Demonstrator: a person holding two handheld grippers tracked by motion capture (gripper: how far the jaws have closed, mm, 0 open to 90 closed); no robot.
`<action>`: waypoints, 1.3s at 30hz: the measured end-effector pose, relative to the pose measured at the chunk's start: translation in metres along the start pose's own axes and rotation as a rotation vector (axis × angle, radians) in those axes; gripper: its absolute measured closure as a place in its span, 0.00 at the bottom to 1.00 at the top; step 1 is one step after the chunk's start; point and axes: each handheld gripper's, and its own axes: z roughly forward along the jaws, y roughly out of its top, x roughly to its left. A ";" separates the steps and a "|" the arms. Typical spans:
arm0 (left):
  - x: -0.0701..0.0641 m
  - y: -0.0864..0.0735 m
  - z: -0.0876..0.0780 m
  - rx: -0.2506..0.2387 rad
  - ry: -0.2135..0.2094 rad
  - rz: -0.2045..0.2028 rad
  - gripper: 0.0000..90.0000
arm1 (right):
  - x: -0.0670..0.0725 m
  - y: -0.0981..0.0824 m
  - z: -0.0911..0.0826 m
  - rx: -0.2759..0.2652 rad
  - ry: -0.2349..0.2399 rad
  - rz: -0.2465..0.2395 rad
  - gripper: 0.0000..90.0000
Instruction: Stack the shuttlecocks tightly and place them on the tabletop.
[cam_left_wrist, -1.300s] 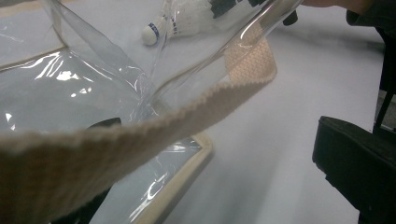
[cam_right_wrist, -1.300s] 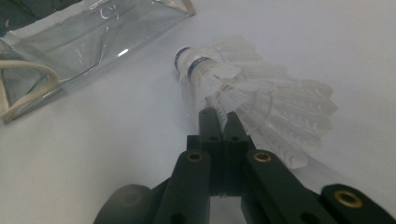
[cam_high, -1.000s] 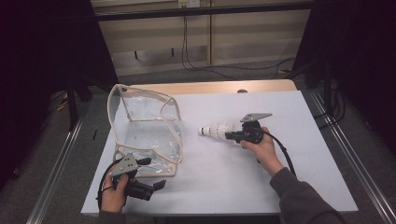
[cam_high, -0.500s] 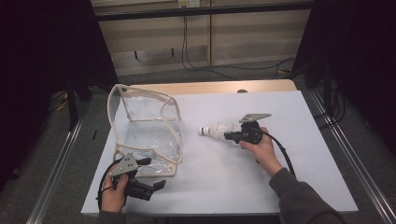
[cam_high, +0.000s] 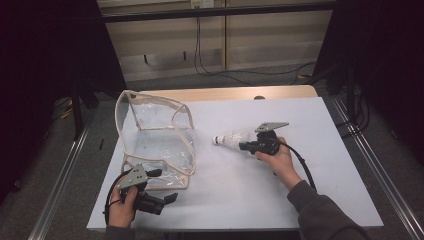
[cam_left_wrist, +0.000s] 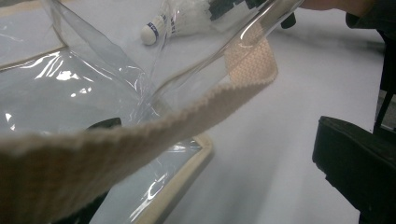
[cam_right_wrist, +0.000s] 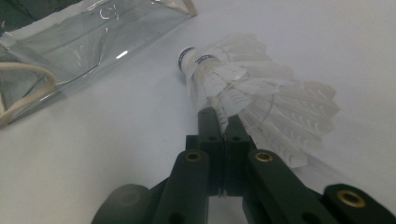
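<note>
One shuttlecock, one clear bag, two grippers

The gripper is seen from behind, its two black jaws brought together on the feathers of a white shuttlecock. The shuttlecock is held tilted, its cork tip turned away towards a clear bag that is laid on the white table at the upper left. The bag's beige edging is seen at the left edge.
</note>
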 end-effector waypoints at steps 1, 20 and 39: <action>0.000 0.000 0.000 -0.001 0.000 -0.001 0.03 | 0.000 0.000 0.000 0.002 -0.001 0.001 0.99; -0.001 0.000 0.000 -0.005 -0.002 -0.008 0.03 | -0.002 -0.001 -0.005 0.008 -0.028 0.014 0.80; 0.000 0.001 0.000 0.003 0.001 0.002 0.03 | -0.003 -0.002 -0.022 -0.018 -0.032 0.029 0.65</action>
